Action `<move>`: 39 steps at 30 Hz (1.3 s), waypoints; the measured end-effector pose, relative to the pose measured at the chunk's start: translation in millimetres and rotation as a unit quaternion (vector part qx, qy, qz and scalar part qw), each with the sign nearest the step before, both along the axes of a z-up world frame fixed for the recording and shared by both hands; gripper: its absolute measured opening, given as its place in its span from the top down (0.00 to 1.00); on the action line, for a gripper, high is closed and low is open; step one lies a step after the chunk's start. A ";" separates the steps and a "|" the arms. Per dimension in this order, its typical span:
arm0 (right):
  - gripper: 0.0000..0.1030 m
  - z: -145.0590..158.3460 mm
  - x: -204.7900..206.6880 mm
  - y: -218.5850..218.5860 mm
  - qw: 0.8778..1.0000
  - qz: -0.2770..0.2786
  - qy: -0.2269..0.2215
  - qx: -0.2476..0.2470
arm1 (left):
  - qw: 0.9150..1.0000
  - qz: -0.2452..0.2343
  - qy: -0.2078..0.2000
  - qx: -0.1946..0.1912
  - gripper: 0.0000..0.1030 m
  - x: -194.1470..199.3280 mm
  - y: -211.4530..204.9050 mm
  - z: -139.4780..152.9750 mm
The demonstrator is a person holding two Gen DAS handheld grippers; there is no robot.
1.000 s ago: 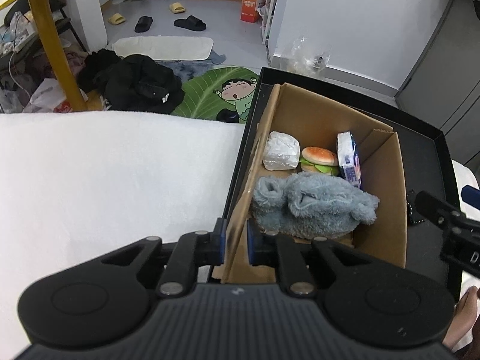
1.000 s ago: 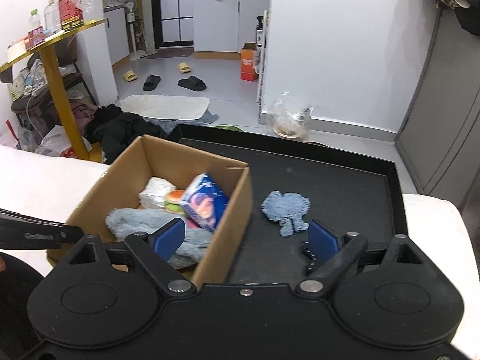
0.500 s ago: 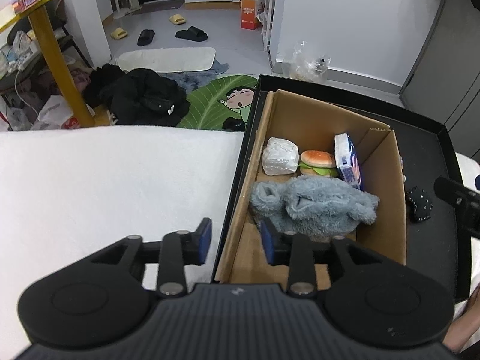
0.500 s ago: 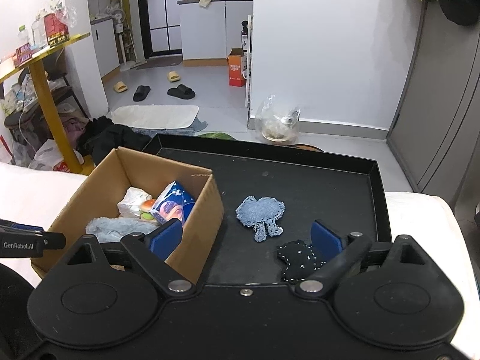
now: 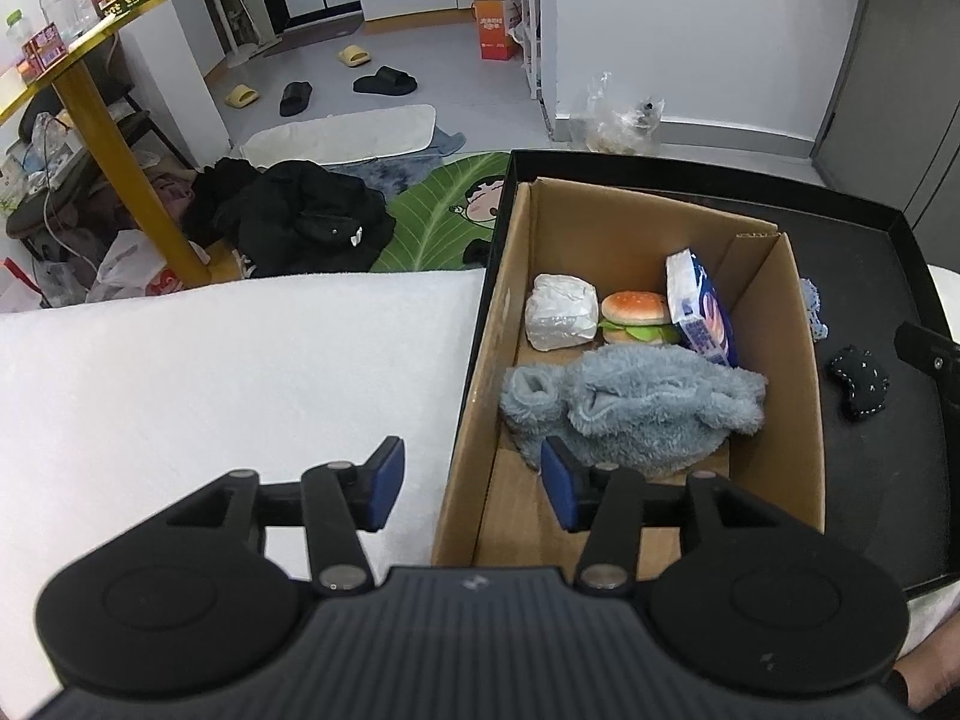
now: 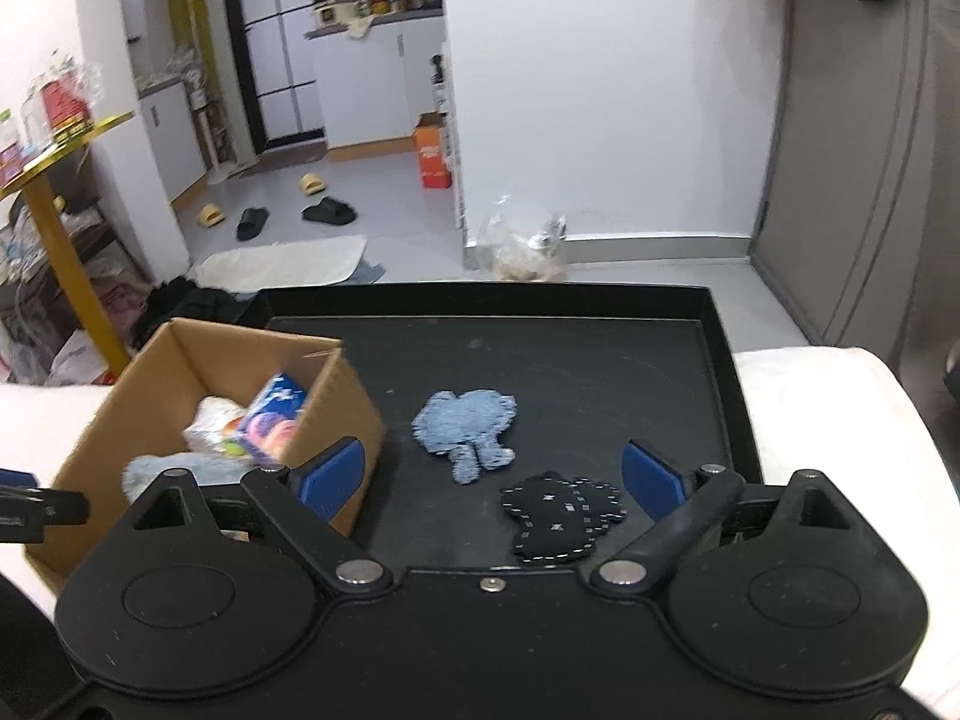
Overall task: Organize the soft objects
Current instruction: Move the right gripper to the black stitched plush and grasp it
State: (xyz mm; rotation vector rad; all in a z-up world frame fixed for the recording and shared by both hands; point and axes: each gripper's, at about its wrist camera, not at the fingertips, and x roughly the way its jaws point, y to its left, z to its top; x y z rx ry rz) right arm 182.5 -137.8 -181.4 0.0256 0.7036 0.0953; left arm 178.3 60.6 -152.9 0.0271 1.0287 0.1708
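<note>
My left gripper (image 5: 468,483) is spread wide, empty, straddling the near-left wall of the cardboard box (image 5: 804,420); fluffy blue plush (image 5: 636,405) lies inside w/ a toy burger (image 5: 637,315). Right gripper (image 6: 492,477) also wide apart, empty, above the black patch (image 6: 558,516); blue patch (image 6: 468,420) just beyond, both on the black tray (image 6: 600,354).

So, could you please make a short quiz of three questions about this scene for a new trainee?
1. True or false: the left claw is shut on the fluffy blue plush.
2. Which item lies nearest the right claw? A) the black stitched patch B) the burger toy C) the white packet
3. Fill in: the light blue patch lies on the black ____, outside the cardboard box.

Key: 1 false, it is open; 2 A; 3 tray.
</note>
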 end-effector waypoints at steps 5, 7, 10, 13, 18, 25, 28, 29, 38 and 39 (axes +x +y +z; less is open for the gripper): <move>0.10 -13.0 2.8 -11.9 1.000 -0.024 -0.004 0.012 | 1.000 0.003 -0.001 0.006 0.49 0.3 -0.6 0.6; 0.10 -16.6 4.5 -14.5 0.999 -0.026 -0.001 0.023 | 1.000 0.001 -0.002 0.008 0.44 0.5 -2.0 0.9; 0.11 -23.9 6.7 -12.3 1.000 -0.020 0.000 0.017 | 1.000 -0.004 -0.007 0.016 0.37 0.1 -6.1 1.2; 0.13 -31.6 9.9 -6.7 1.000 -0.014 0.004 -0.001 | 0.999 -0.016 -0.016 0.033 0.33 -0.4 -13.7 2.3; 0.18 -43.8 16.3 -4.9 1.000 -0.011 0.018 0.004 | 0.996 -0.040 -0.016 0.078 0.31 2.3 -29.0 -1.7; 0.31 -60.3 25.8 -5.0 0.999 -0.019 0.041 -0.006 | 0.992 -0.060 -0.005 0.107 0.31 7.3 -41.0 -10.8; 0.34 -67.0 30.4 -8.3 0.998 -0.031 0.054 -0.009 | 0.991 -0.066 -0.003 0.117 0.31 8.2 -43.6 -13.7; 0.34 -68.2 30.8 -9.7 0.998 -0.036 0.056 -0.010 | 0.990 -0.068 -0.002 0.121 0.31 8.9 -44.7 -15.1; 0.57 -79.9 37.0 -18.4 0.996 -0.049 0.074 -0.022 | 0.989 -0.074 0.006 0.130 0.31 14.2 -49.1 -22.1; 0.60 -79.4 35.3 -18.4 0.996 -0.050 0.073 -0.028 | 0.988 -0.076 0.007 0.132 0.31 14.3 -49.4 -22.5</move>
